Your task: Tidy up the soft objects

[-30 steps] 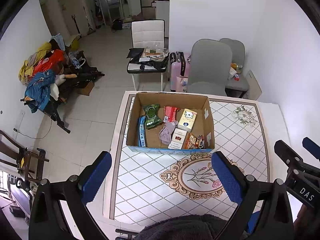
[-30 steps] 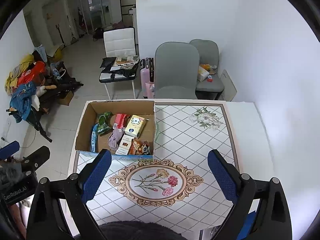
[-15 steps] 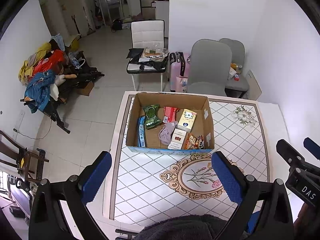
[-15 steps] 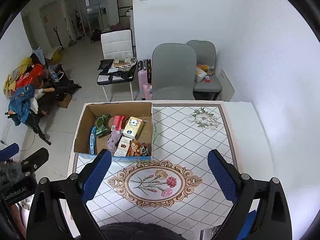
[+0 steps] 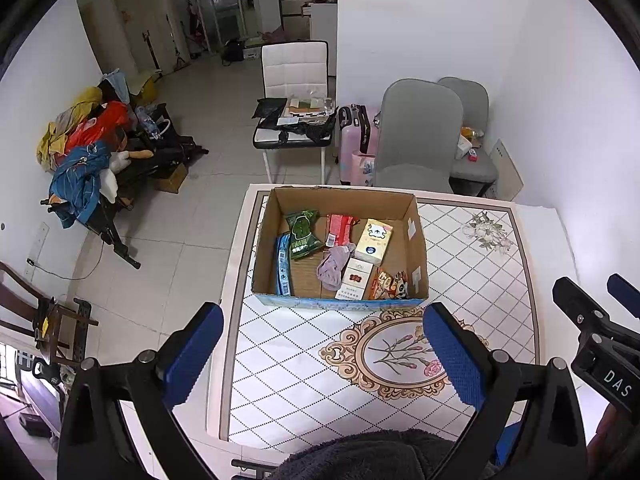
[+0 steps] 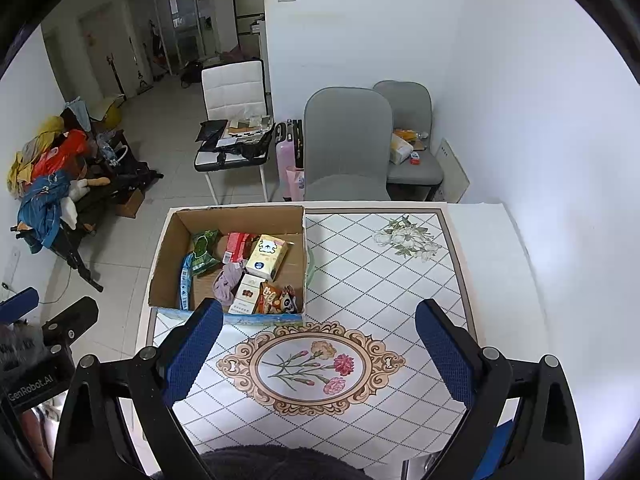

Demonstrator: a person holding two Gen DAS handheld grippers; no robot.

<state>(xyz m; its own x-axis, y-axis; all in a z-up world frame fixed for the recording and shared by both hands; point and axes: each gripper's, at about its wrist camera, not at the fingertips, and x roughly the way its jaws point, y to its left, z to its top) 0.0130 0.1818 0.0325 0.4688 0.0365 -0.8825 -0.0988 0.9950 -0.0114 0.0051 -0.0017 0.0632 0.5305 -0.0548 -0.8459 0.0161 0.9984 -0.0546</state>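
Left gripper (image 5: 322,354) spread wide, blue pads (image 5: 454,356) apart, nothing pinched, held above the near part of the table (image 5: 472,272). Right gripper (image 6: 318,350) equally wide open, empty, over the floral medallion (image 6: 310,364) on the tablecloth. Dark fuzzy fabric (image 5: 360,456) at the bottom edge of both views, below the fingers; contact with them not clear.

Cardboard box (image 5: 418,240) just beyond the fingertips, open top, on the far left part of the table, close to the left and far edges. Inside: lilac soft cloth (image 5: 335,266) bunched near the middle, green packet (image 5: 304,234) and blue packet (image 5: 282,266) at the left, red packet (image 5: 340,229) behind the cloth, tissue pack (image 5: 374,240) to the right of it, white-red carton (image 5: 354,280) and panda snack bag (image 5: 392,284) against the near wall.

Tabletop right of the box bare, patterned cloth out to the white border beside the wall. Grey chairs (image 6: 346,144) pushed against the far edge, pink suitcase (image 6: 290,162) beside them. White chair (image 5: 294,92) with clutter and clothes pile (image 5: 80,152) out on the tiled floor to the left.
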